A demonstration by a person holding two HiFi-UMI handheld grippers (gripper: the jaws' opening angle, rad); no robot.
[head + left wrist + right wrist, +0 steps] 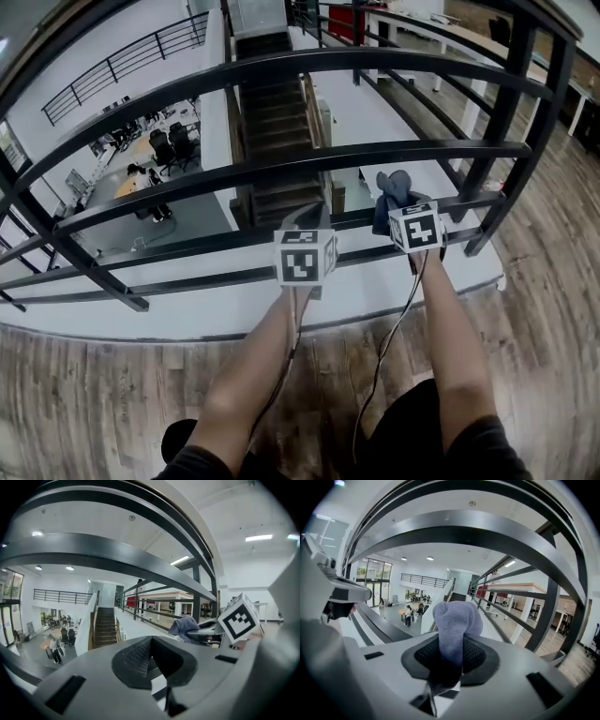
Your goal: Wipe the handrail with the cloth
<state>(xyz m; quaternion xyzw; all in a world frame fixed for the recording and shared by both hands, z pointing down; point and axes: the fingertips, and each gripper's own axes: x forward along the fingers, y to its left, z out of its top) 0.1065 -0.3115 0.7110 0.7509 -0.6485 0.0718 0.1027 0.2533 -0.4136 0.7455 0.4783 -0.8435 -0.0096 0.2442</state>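
R gripper clamps cloth w/ wad poking out front, ready to rub rail; L gripper closed, empty, idle alongside.

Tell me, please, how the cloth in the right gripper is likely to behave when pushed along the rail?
The cloth bunches softly above the right gripper, so it is probably floppy and light. It would likely fold round a rail rather than slide stiffly, and might tug loose if it snags.
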